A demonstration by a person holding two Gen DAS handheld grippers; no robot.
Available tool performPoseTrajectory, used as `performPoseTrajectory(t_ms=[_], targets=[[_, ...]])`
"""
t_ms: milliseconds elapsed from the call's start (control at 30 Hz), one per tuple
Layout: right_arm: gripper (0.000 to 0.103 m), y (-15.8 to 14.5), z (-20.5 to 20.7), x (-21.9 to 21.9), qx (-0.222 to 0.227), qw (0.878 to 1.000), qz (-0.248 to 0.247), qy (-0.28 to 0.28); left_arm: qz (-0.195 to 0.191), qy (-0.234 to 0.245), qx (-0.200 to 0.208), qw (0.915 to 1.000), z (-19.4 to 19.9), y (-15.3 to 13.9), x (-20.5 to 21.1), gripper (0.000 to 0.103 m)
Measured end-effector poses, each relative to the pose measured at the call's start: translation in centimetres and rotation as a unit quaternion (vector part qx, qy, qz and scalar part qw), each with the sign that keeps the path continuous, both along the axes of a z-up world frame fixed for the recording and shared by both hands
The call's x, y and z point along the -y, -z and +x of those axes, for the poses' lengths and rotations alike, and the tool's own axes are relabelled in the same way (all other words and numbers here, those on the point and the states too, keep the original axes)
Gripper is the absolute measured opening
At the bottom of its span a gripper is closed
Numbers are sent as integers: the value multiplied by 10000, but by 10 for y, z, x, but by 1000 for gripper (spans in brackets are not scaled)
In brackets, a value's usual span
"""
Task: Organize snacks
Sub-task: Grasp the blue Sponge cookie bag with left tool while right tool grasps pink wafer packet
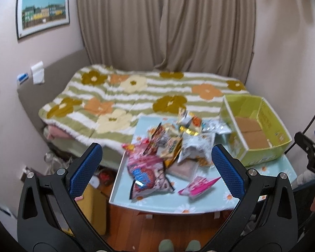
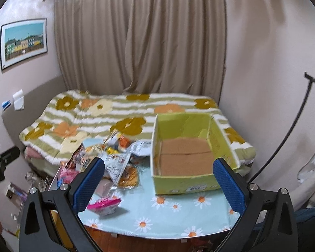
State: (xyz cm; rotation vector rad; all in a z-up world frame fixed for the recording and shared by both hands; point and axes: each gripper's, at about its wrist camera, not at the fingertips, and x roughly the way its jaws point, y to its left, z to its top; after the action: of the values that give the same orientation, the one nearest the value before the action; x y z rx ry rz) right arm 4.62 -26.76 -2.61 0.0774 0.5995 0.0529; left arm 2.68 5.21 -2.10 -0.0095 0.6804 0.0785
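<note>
A heap of snack packets [image 1: 170, 145] lies on a small table with a light-blue daisy cloth [image 1: 199, 203]. A pink packet [image 1: 197, 185] lies apart at the front; it also shows in the right wrist view [image 2: 104, 205]. An open yellow-green cardboard box [image 1: 258, 130] stands empty at the table's right; it also shows in the right wrist view [image 2: 189, 151]. My left gripper [image 1: 156, 168] is open and empty, held above the table's near edge before the heap. My right gripper [image 2: 159, 185] is open and empty, in front of the box. The heap [image 2: 115, 157] lies left of the box.
A bed with a flowered striped blanket [image 1: 136, 96] lies behind the table, beige curtains [image 1: 166, 21] beyond it. Wooden floor [image 1: 157, 226] shows below the table's near edge. Clutter and a yellow box [image 1: 96, 205] sit on the floor at the left. A black stand [image 2: 294, 126] curves at the right.
</note>
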Motion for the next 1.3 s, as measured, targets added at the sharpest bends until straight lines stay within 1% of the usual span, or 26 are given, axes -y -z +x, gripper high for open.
performPoseTrajectory(t_ms=[33, 100, 167, 267, 333, 367, 433, 500, 567, 600, 667, 833, 933, 1000, 1100, 1167, 1300], targets=[[103, 8, 3, -5, -81, 9999, 37, -56, -19, -14, -107, 9999, 4, 6, -6, 103], [103, 27, 8, -11, -476, 9987, 70, -155, -87, -45, -398, 9992, 14, 24, -18, 103], [103, 52, 14, -19, -734, 9969, 97, -263, -218, -60, -669, 9975, 24, 42, -29, 103], [103, 85, 19, -31, -1225, 9908, 373, -438, -453, -24, -1055, 9934, 38, 73, -45, 103], [103, 106, 22, -35, -1461, 9875, 341, -494, -590, 13, -1285, 9899, 47, 95, -52, 103], [103, 120, 24, -40, -1550, 9856, 378, -565, -664, 55, -1410, 9878, 53, 107, -55, 103], [103, 136, 26, -45, -1645, 9836, 370, -645, -743, 89, -1598, 9843, 62, 128, -56, 103], [103, 152, 28, -55, -1730, 9804, 464, -820, -857, 57, -1805, 9798, 74, 150, -57, 103], [103, 169, 30, -63, -1837, 9762, 424, -1070, -993, 24, -1967, 9754, 85, 167, -57, 103], [103, 176, 33, -67, -1816, 9758, 395, -1149, -1062, 14, -2073, 9725, 91, 178, -56, 103], [103, 193, 40, -76, -1882, 9717, 351, -1386, -1115, -17, -2239, 9682, 102, 194, -52, 103], [103, 228, 62, -91, -1968, 9633, 474, -1760, -1106, -296, -2579, 9594, 128, 228, -41, 103], [103, 240, 75, -96, -1999, 9595, 510, -1918, -1051, -458, -2714, 9556, 140, 242, -37, 103], [103, 243, 80, -101, -2024, 9570, 562, -1999, -756, -605, -2785, 9555, 148, 249, -32, 103], [103, 248, 87, -106, -2090, 9512, 652, -2174, -453, -807, -2877, 9532, 157, 258, -30, 103], [103, 249, 90, -109, -2107, 9484, 660, -2273, -354, -882, -2961, 9504, 161, 264, -29, 103], [103, 252, 95, -114, -2137, 9465, 588, -2347, -277, -895, -3020, 9487, 164, 267, -30, 103]])
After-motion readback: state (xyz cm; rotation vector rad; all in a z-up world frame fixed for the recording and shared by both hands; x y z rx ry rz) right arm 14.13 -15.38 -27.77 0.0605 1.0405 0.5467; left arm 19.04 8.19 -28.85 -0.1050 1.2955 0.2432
